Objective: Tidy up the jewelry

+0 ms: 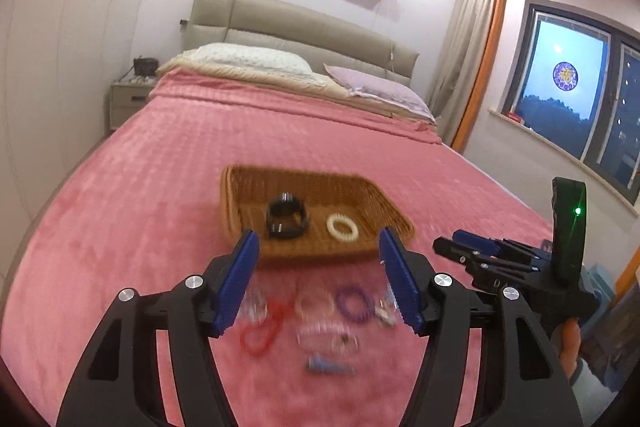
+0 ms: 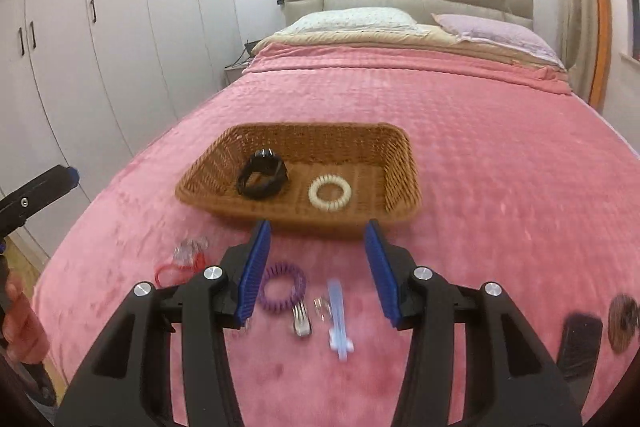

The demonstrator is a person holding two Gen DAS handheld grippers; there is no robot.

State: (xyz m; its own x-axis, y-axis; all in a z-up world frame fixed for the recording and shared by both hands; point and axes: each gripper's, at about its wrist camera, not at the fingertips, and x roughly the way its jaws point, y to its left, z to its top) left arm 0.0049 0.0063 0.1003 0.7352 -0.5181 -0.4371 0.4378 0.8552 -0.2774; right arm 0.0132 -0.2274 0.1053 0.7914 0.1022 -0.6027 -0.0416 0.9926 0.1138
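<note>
A wicker basket (image 1: 256,183) (image 2: 384,143) sits on the pink bed and holds a black watch (image 1: 286,217) (image 2: 262,173) and a cream spiral hair tie (image 1: 342,227) (image 2: 329,192). In front of it lie a purple spiral tie (image 1: 354,303) (image 2: 282,287), a red bracelet (image 1: 260,331) (image 2: 176,269), a silver clip (image 2: 302,321), a light blue clip (image 1: 328,365) (image 2: 337,319) and clear pieces. My left gripper (image 1: 318,279) is open and empty above them. My right gripper (image 2: 316,269) is open and empty; it also shows in the left wrist view (image 1: 460,247).
The pink blanket (image 2: 500,167) covers the bed, pillows at the far end. A dark phone (image 2: 578,347) and a brown round object (image 2: 622,323) lie at the right. Wardrobes (image 2: 120,27) stand left, a window (image 1: 568,87) right.
</note>
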